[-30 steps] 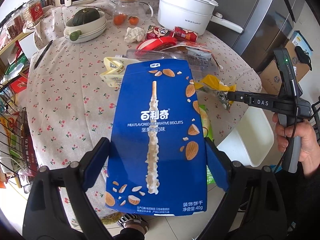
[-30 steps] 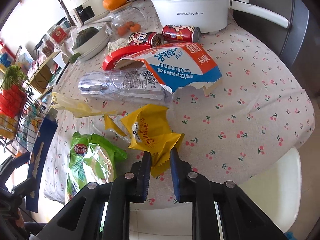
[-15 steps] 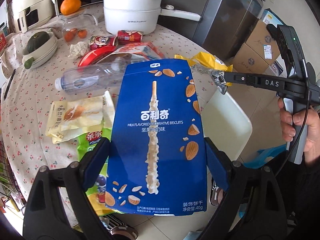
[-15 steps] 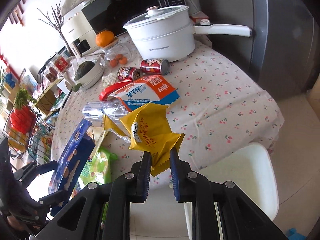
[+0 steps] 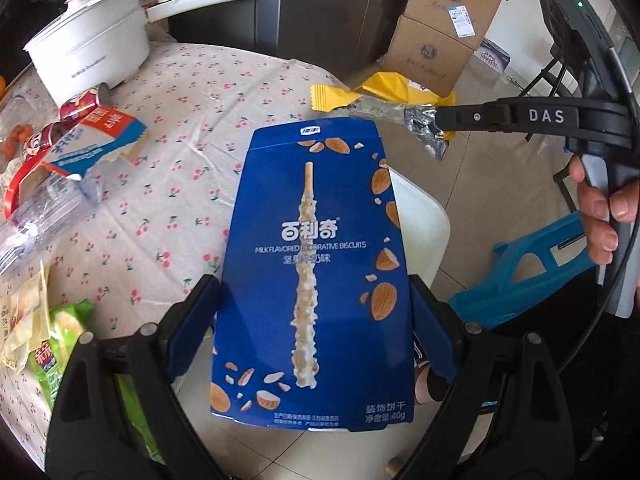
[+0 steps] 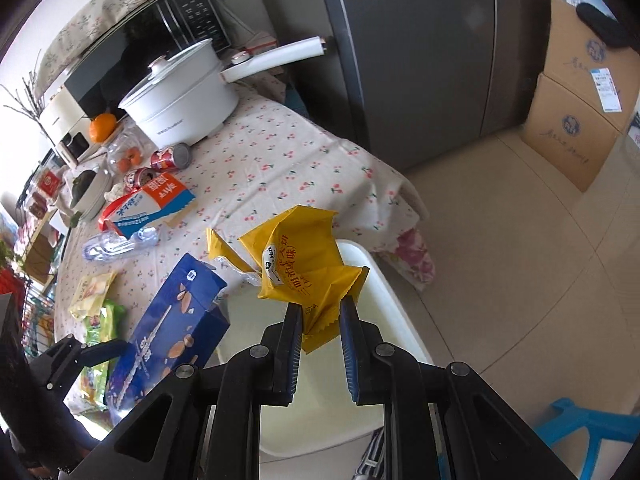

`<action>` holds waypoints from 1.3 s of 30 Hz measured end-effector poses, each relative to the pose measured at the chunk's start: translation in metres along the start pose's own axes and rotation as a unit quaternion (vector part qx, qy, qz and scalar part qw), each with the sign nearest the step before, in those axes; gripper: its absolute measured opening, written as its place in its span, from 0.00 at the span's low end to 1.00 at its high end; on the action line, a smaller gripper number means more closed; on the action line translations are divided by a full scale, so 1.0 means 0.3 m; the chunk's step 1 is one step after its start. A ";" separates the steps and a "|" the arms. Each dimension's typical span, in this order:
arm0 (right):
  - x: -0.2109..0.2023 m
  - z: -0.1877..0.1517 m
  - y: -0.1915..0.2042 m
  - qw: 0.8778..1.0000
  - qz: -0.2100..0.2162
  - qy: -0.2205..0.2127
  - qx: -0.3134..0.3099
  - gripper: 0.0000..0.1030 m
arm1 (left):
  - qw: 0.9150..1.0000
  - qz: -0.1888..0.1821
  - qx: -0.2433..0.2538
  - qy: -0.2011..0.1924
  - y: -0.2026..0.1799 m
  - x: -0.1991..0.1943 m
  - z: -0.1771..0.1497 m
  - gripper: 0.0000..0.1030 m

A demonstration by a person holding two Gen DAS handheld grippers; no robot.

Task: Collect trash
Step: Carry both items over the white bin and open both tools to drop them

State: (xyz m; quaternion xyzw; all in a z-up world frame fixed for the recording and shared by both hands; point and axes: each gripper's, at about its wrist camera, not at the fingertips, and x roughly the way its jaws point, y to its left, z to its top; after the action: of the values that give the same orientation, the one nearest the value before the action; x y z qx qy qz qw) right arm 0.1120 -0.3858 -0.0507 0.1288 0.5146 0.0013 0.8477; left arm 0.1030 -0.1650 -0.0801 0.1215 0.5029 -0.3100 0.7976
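Note:
My left gripper is shut on a blue biscuit box, held upright off the table edge; the box also shows in the right wrist view. My right gripper is shut on a crumpled yellow snack wrapper, held above a white bin. The wrapper also shows in the left wrist view, to the right of the table. The bin sits behind the box, beside the table.
On the cherry-print tablecloth lie a torn blue-orange carton, a clear plastic bottle, red cans, green and pale snack bags and a white pot. Cardboard boxes and a blue stool stand on the floor.
Both grippers have swung right, away from the table top, carrying the box and the yellow wrapper out over the white bin. Both grips are unchanged.

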 end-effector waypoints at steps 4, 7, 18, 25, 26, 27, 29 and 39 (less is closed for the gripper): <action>0.006 -0.022 -0.076 1.000 -0.015 0.011 0.019 0.19 | 1.000 0.005 0.015 0.005 -0.054 0.089 0.026 0.89; 0.018 -0.033 -0.112 0.999 -0.020 0.020 0.029 0.19 | 0.999 0.012 0.033 0.002 -0.090 0.127 0.037 0.89; 0.054 -0.041 -0.139 0.998 -0.026 0.036 0.033 0.19 | 0.996 0.046 0.072 -0.017 -0.106 0.147 0.033 0.91; 0.121 -0.039 -0.088 0.998 -0.026 0.063 0.011 0.19 | 0.998 0.051 0.033 -0.033 -0.018 0.016 0.005 0.92; 0.138 -0.042 -0.079 0.997 -0.027 0.071 0.006 0.19 | 0.998 0.053 0.025 -0.036 0.002 -0.004 -0.001 0.93; 0.155 -0.047 -0.070 0.996 -0.028 0.081 0.001 0.19 | 0.998 0.055 0.017 -0.040 0.022 -0.023 -0.009 0.94; 0.196 -0.059 -0.046 0.994 -0.029 0.101 -0.009 0.19 | 0.997 0.060 0.001 -0.042 0.061 -0.057 -0.025 0.95; 0.400 -0.096 0.032 0.981 -0.072 0.178 -0.037 0.20 | 0.992 0.086 -0.076 -0.047 0.258 -0.199 -0.151 0.95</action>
State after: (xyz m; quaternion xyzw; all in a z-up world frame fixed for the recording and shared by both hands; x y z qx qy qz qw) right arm 0.1446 -0.3541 -0.1659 0.0576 0.6645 -0.0181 0.7449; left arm 0.1000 -0.0597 -0.0579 0.0886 0.4745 -0.2066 0.8511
